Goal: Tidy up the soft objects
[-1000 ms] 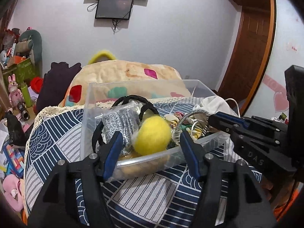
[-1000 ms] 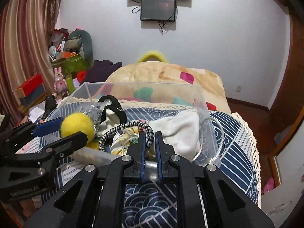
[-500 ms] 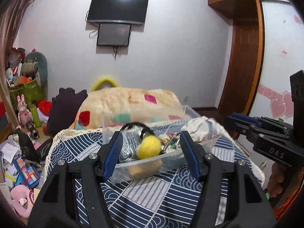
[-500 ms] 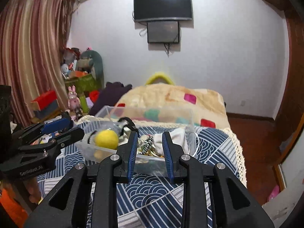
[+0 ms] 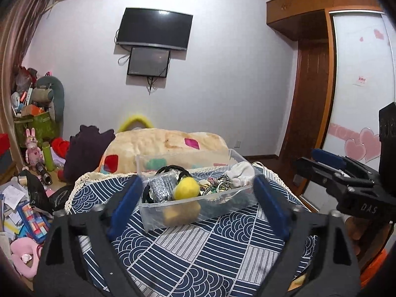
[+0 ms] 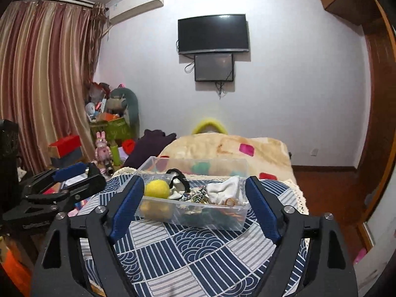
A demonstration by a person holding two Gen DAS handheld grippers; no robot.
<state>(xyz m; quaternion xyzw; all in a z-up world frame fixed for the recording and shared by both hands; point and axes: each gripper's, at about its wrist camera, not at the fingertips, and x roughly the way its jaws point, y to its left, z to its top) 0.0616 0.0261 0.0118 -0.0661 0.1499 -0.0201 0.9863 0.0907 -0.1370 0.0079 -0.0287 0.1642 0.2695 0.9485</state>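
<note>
A clear plastic bin stands on the table's blue-and-white patterned cloth. It holds a yellow fuzzy ball, a silver packet, a black headband, a white sock and tangled hair ties. My left gripper hangs back from the bin, its jaws opening wide with nothing between them. The right gripper is also short of the bin, its jaws opening and empty. The ball and sock show here too. Each gripper appears in the other's view: right, left.
A beige blanket heap lies behind the bin, with a dark purple plush to its left. Toys, boxes and papers crowd the floor at left. A wooden door and wardrobe stand at right.
Both grippers have drawn back and up from the bin, which now looks smaller. The right gripper went from shut to wide open, and the left opened wider.
</note>
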